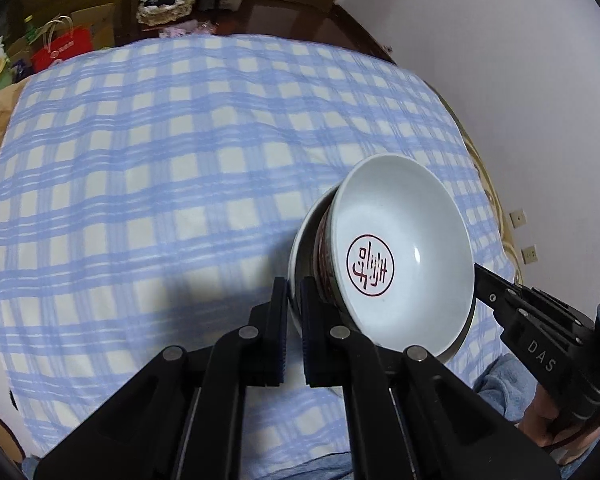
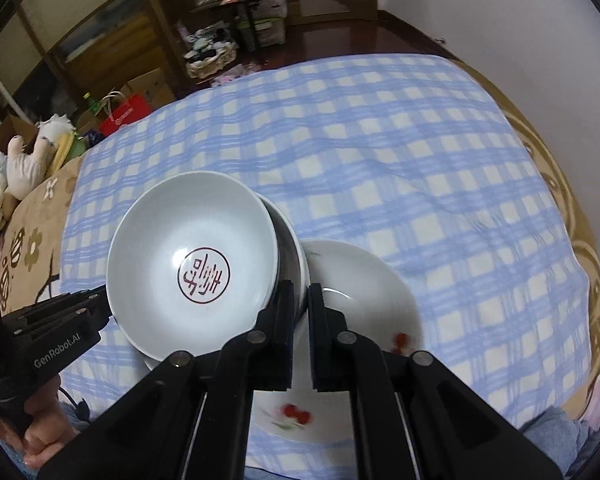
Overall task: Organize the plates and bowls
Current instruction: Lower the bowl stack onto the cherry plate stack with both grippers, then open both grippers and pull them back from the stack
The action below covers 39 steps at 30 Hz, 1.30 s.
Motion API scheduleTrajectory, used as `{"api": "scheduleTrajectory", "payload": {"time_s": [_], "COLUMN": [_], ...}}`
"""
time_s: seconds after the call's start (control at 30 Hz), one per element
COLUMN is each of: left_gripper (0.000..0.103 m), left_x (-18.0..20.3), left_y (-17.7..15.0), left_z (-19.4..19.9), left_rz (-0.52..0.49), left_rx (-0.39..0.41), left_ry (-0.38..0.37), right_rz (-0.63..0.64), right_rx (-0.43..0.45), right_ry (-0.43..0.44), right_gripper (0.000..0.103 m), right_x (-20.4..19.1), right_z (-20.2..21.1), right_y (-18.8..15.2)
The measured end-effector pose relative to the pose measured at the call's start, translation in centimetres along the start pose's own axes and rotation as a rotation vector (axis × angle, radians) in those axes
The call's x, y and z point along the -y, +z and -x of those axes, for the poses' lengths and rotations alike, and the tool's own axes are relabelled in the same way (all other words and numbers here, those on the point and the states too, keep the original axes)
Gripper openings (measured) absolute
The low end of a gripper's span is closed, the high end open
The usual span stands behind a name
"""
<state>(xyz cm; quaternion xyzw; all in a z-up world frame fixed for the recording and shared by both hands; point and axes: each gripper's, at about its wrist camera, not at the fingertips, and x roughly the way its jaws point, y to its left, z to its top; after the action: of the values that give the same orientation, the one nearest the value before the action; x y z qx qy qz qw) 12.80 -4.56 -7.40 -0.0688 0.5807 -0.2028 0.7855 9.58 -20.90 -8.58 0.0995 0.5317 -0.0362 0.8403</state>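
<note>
Between my two claws, at about 2 o'clock from the left gripper in its own view, the bowl with the red seal is sitting nested inside a larger outer bowl. I am pinching that outer bowl's rim with the left gripper, jaws narrow and pads pressing on either side of the rim. The right gripper is doing the same on the opposite rim, jaws drawn in tight on it. I judge the pair is hanging tilted, carried between both claws above the blue checked cloth, not resting on it.

I am reading this as the carrying step: two bowls are already stacked and are being taken as one load to where they belong. A white plate with red cherries is lying on the cloth just beyond the right claw, at about 4 o'clock from the stack. I am guessing that the plate is the target. The next move is calling for both hands travelling together, levelling the stack so the inner bowl does not slide, then lowering it evenly before either claw loosens.

Only the right wrist view is showing the cherry plate and the dark outer wall of the larger bowl. It is also catching the left gripper at 9 o'clock. The left wrist view is giving me the open cloth ahead and the right claw at 3 o'clock.
</note>
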Motion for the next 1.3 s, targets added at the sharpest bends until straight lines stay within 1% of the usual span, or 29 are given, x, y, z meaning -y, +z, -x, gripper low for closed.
{"api": "scheduleTrajectory", "payload": {"time_s": [0.1,0.13,0.2,0.27,0.33,0.4,0.47,0.6,0.63,0.67,0.7,0.83,0.93,0.97,1.03,1.1,1.17,1.23,1.3], "left_gripper": [0.004,0.004,0.003,0.003,0.004,0.003,0.004,0.004,0.005,0.007,0.008,0.011,0.015,0.016,0.018,0.026,0.034,0.038,0.042], "left_x": [2.3,2.9,3.8,4.6,5.6,5.3,5.8,6.6,6.6,6.6,6.6,7.3,7.5,6.7,6.0,6.0,6.2,6.4,6.4], "left_y": [-0.5,-0.7,-1.1,-1.4,-1.4,-1.0,-1.2,-1.7,-1.7,-1.7,-1.6,-2.0,-2.0,-2.1,-1.7,-1.3,-1.3,-1.4,-1.8], "left_z": [-2.0,-2.6,-4.3,-5.0,-4.8,-4.8,-4.8,-4.4,-4.3,-4.3,-4.2,-2.1,-0.4,0.6,1.4,1.9,3.1,4.4,6.1], "left_rz": [-0.024,-0.044,-0.051,-0.073,-0.123,-0.105,-0.101,-0.17,-0.162,-0.162,-0.163,-0.188,-0.219,-0.224,-0.233,-0.254,-0.277,-0.279,-0.276], "left_rx": [-0.045,-0.053,-0.089,-0.088,-0.063,-0.077,-0.073,-0.053,-0.051,-0.052,-0.051,-0.022,0.04,0.047,0.056,0.075,0.109,0.142,0.178], "left_ry": [0.009,0.022,0.036,0.062,0.105,0.089,0.076,0.121,0.117,0.117,0.121,0.123,0.175,0.18,0.175,0.174,0.188,0.194,0.18], "right_rz": [0.004,0.006,-0.01,-0.038,-0.059,-0.063,-0.059,-0.064,-0.062,-0.057,-0.057,-0.066,-0.072,-0.073,-0.076,-0.07,-0.061,-0.049,-0.047], "right_rx": [-0.018,-0.024,-0.037,-0.055,-0.056,-0.081,-0.078,-0.071,-0.07,-0.072,-0.076,-0.068,-0.045,-0.041,-0.016,0.023,0.058,0.089,0.118], "right_ry": [-0.042,-0.048,-0.052,-0.053,-0.031,-0.02,-0.017,0.005,0.006,0.005,0.008,0.004,-0.009,-0.009,-0.002,0.005,0.001,0.008,0.014], "right_gripper": [0.007,0.007,0.007,0.008,0.008,0.008,0.008,0.008,0.008,0.008,0.008,0.01,0.018,0.021,0.025,0.038,0.042,0.045,0.052], "right_x": [2.1,2.6,3.7,4.8,5.4,5.8,5.9,6.3,6.3,6.2,6.2,6.5,6.6,6.6,6.7,6.5,6.4,6.4,6.4], "right_z": [-0.3,-0.4,-1.1,-2.0,-2.4,-3.0,-3.2,-3.1,-3.1,-3.1,-3.1,-2.5,-1.3,-0.9,0.4,2.2,3.7,5.7,7.2], "right_y": [-1.0,-1.3,-1.9,-2.5,-2.8,-2.8,-2.9,-3.0,-3.0,-3.0,-3.0,-3.0,-2.9,-2.8,-2.9,-3.1,-3.1,-3.2,-3.3]}}
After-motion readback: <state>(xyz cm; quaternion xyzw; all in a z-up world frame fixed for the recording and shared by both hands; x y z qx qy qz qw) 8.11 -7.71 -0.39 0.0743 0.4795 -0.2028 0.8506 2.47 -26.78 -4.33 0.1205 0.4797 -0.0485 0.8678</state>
